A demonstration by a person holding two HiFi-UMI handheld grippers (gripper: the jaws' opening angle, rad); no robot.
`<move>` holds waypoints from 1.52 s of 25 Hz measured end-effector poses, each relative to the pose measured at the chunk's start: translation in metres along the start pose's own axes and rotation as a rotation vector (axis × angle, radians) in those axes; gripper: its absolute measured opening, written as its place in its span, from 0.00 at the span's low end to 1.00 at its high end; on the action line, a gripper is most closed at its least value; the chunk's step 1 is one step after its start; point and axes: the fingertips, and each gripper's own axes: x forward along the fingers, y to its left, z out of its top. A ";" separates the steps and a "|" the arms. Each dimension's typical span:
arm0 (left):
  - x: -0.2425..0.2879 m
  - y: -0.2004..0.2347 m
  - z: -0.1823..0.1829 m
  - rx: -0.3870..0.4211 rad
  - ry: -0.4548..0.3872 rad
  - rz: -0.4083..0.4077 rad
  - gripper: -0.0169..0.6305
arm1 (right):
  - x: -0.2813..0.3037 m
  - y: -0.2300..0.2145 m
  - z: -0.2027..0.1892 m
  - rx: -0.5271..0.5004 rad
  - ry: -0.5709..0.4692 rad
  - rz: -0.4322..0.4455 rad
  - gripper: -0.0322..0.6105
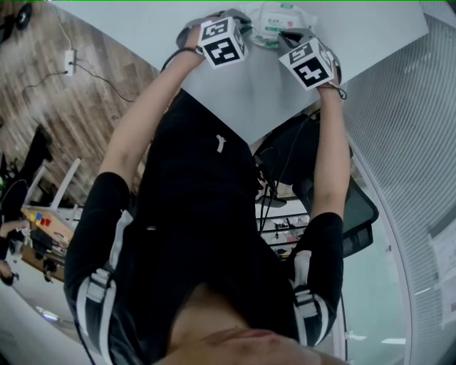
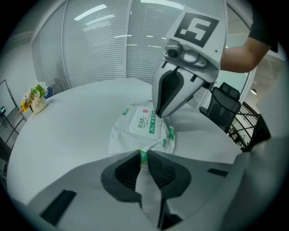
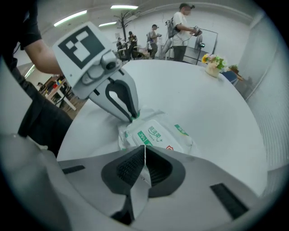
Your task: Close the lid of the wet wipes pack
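Observation:
The white wet wipes pack (image 2: 143,124) with green print lies on the white table (image 2: 67,135), and its lid (image 3: 156,135) sits flat on top. My left gripper (image 2: 143,155) is shut on the pack's near green-and-white edge. My right gripper (image 3: 144,151) is shut at the opposite edge, with a thin white strip of the wrapper between its pads. The left gripper view shows the right gripper (image 2: 158,115) coming steeply down beside the lid. In the right gripper view the left gripper (image 3: 134,118) pinches the far corner. The head view has the pack (image 1: 274,21) between both marker cubes.
A small flower pot (image 3: 214,63) stands near the table's far rim. A black office chair (image 2: 223,106) is beside the table. Several people (image 3: 180,31) stand far behind. Window blinds (image 2: 104,49) lie beyond the table.

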 end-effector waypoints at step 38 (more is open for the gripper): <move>-0.414 -0.269 0.113 -0.231 -0.895 0.463 0.10 | -0.387 0.269 -0.039 0.744 -1.047 -0.651 0.08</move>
